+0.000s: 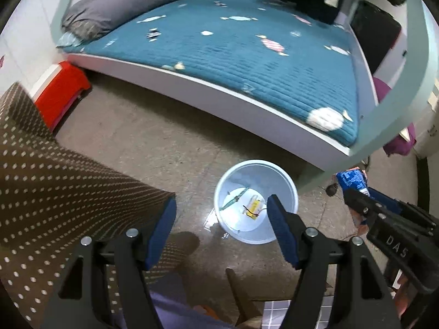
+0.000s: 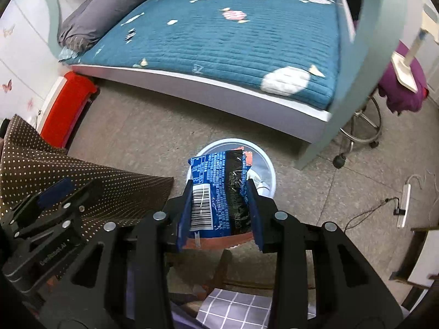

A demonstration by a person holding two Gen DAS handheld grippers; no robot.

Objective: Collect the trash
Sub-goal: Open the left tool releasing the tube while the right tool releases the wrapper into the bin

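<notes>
Two grippers: right gripper [image 2: 219, 213] clamps blue snack packet [image 2: 216, 189] between its pads; left gripper [image 1: 222, 230] gapes, nothing between.
Bin: white trash bin [image 1: 288, 183] under both (wrappers already inside).
Floor: speckled tile [image 2: 142, 137].
Beyond: teal-quilted bed [image 2: 233, 41].

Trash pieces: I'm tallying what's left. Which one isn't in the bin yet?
The blue snack wrapper, between the right claw's pads above the white bin.
</notes>
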